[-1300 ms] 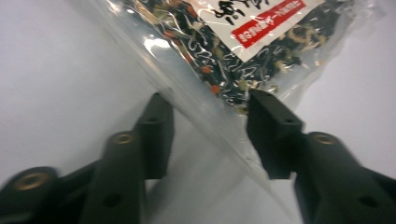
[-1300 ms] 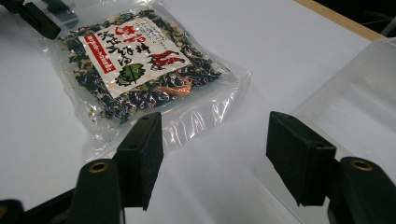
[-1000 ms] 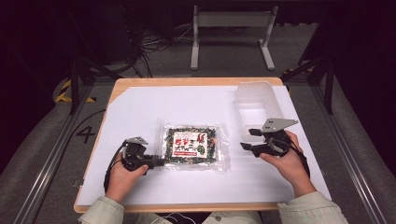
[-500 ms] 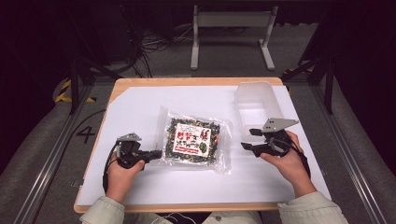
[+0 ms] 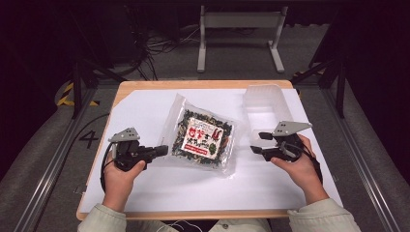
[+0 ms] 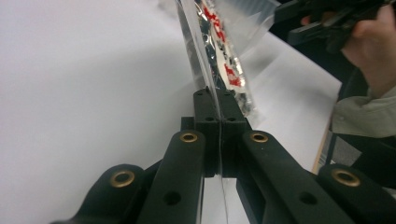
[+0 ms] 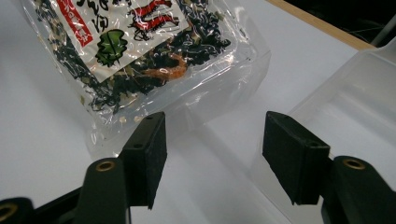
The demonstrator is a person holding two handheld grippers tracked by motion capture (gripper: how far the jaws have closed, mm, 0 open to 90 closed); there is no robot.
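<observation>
My left gripper (image 5: 162, 150) clenches the seaweed bag (image 5: 203, 137) at its 9 o'clock seam; light, slippery film. Right gripper (image 5: 255, 143) released.

High view: overhead, facing forward-down, whole table (image 5: 145, 92) framed. Left gripper view: close, along jaws at bag (image 6: 219, 51) edge. Right gripper view: close, low over table. All share bag, frame centre/top.

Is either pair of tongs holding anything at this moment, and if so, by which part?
The left tongs are shut on the clear edge of the seaweed bag, at its near-left side. The right tongs are open, holding nothing.
</observation>
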